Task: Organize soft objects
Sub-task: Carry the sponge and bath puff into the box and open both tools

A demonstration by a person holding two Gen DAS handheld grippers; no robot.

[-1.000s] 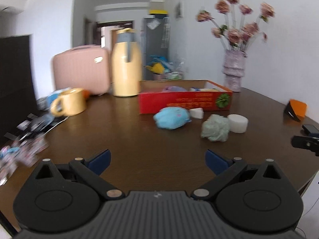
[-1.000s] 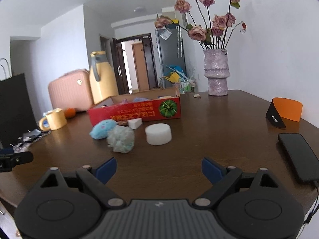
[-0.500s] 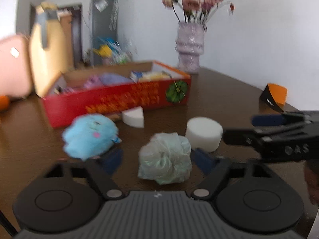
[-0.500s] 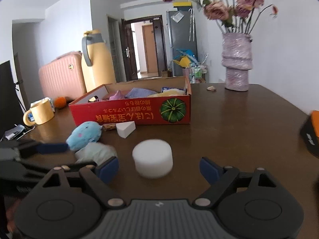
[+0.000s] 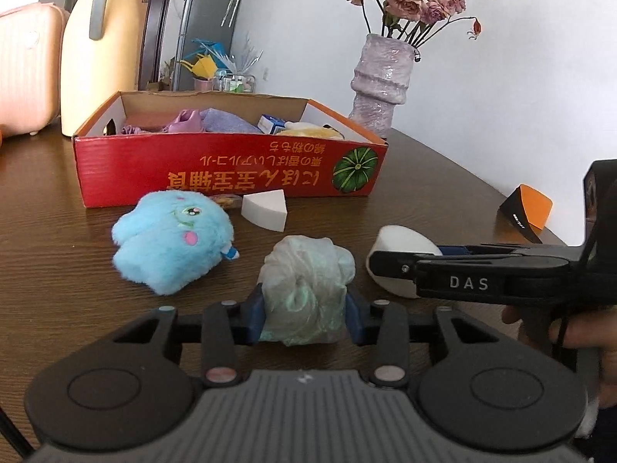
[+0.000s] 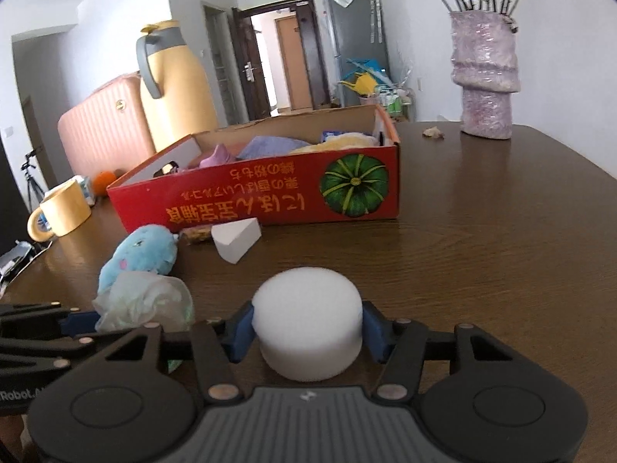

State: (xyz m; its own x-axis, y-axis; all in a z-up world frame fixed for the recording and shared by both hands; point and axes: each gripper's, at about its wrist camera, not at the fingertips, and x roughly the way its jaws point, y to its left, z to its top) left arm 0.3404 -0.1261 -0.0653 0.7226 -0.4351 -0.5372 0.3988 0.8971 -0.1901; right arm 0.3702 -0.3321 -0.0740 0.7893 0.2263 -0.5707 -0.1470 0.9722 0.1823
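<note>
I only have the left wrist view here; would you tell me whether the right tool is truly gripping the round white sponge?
Observer: Yes. In the right wrist view, both blue pads of the right tool touch the sides of the round white sponge.
Operator: Thank you. With my left tool shut on the bath puff, is anything standing left of the red box?
Observer: A yellow mug stands there, with an orange behind it.

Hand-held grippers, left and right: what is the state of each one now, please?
Left hand-held gripper: closed on the pale green mesh puff.
Right hand-held gripper: closed on the white round sponge.
</note>
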